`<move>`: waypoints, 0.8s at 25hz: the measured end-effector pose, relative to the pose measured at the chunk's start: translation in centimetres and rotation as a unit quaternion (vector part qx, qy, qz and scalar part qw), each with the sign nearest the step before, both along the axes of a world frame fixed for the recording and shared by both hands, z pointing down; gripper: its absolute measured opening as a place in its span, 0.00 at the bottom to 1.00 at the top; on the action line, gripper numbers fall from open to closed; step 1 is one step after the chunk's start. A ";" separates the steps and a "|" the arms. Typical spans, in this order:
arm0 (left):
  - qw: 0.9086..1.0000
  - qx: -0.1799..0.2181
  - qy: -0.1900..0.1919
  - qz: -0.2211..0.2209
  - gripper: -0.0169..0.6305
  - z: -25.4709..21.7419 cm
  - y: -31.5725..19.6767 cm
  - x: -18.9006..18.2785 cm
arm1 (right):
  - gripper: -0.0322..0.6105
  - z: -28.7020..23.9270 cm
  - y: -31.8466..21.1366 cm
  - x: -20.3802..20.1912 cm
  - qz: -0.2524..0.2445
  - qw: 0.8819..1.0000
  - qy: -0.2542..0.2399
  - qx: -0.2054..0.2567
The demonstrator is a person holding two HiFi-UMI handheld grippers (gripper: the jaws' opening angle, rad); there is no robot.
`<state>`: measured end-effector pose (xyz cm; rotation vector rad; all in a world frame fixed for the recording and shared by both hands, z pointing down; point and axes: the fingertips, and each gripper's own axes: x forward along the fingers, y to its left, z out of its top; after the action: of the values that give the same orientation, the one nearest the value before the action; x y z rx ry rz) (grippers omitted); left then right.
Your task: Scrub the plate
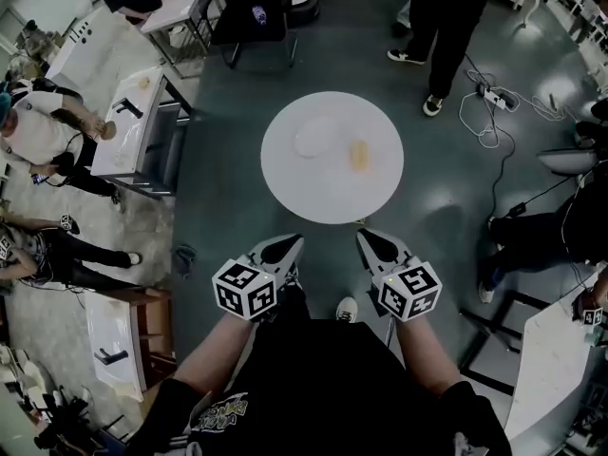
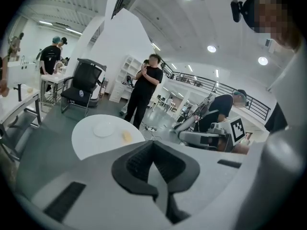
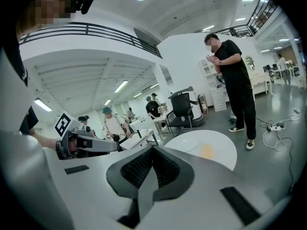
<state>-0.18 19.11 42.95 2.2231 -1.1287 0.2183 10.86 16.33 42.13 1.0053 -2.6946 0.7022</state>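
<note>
- Plate (image 1: 316, 137): white, round, flat on the table (image 1: 285, 193), left of centre and towards the far side. Looks bare; no scrubbing begun, by my reading.
- No long axis to the plate. Approach can come from any side.
- Sponge (image 1: 358, 154): small, yellow, probably the scrubber. Lies just right of the plate, apart from it, long axis running away from the person.
- Key relation: the plate lies ahead of both grippers, slightly left of the midline. Both tips sit short of the table's near edge, neither over the top.
- Left gripper (image 1: 285, 247): nearer the plate. In its own view the plate (image 2: 103, 128) sits up and left of the fingers (image 2: 139, 164), which are pressed together with nothing between them.
- Right gripper (image 1: 372, 243): nearer the sponge, which lies almost straight ahead of it. Its fingers (image 3: 165, 169) are also pressed together and empty. The sponge (image 3: 207, 151) shows above them and to the right.
- Likely split: right takes the sponge, left steadies the plate. Both must open first.
- Writing: nothing readable on plate, sponge or table. Cubes (image 1: 244, 288) carry black-and-white square markers only. Print on the person's shirt (image 1: 220, 414) is too small to read.
</note>
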 end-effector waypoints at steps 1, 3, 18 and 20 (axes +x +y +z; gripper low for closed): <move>1.000 -0.001 0.001 0.003 0.04 0.1 -0.6 -0.7 | 0.08 0.1 -0.4 -0.6 0.004 1.000 0.000 -0.001; 1.000 -0.003 0.002 0.007 0.04 0.4 -1.8 -2.0 | 0.08 0.3 -1.3 -1.8 0.013 1.000 0.001 -0.003; 0.998 -0.012 0.010 0.055 0.04 2.2 -9.4 -10.7 | 0.08 1.3 -6.8 -9.3 0.077 0.997 0.022 -0.014; 0.998 -0.013 0.011 0.061 0.03 2.5 -10.1 -11.6 | 0.08 1.4 -7.3 -10.1 0.086 0.996 0.025 -0.015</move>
<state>-11.75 9.02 45.42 2.2685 -0.9746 0.2577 0.76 9.01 43.54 1.2405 -2.5703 0.7335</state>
